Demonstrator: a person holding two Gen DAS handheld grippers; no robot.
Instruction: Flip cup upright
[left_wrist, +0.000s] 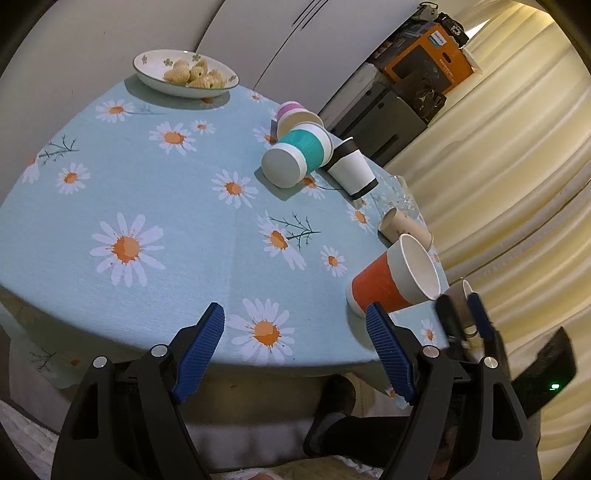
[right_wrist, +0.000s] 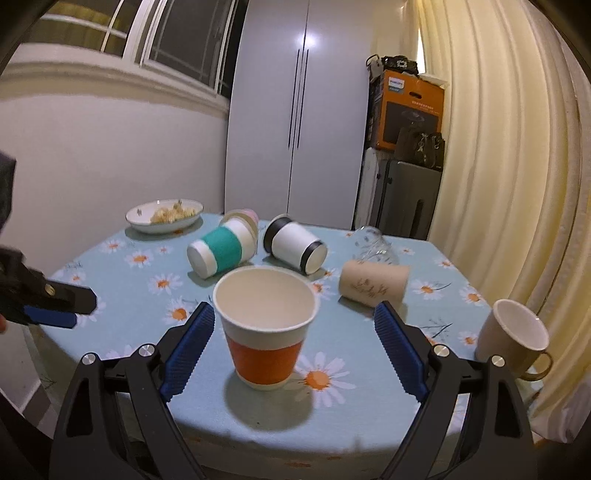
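Observation:
An orange and white paper cup (right_wrist: 264, 328) stands upright near the table's front edge, mouth up. My right gripper (right_wrist: 295, 317) is open, its blue pads on either side of the cup without touching it. The same cup (left_wrist: 395, 278) shows at the right of the left wrist view, with the right gripper's fingers (left_wrist: 461, 317) behind it. My left gripper (left_wrist: 295, 323) is open and empty over the near table edge; it shows at the far left of the right wrist view (right_wrist: 50, 308).
On the daisy tablecloth (right_wrist: 129, 291) lie a teal-banded cup (right_wrist: 221, 251), a pink cup (right_wrist: 242, 218), a black-banded cup (right_wrist: 295, 243), a tan cup (right_wrist: 373, 282) and a clear glass (right_wrist: 373, 243). A beige mug (right_wrist: 511, 339) stands at right. A bowl of snacks (right_wrist: 164, 216) sits at the back.

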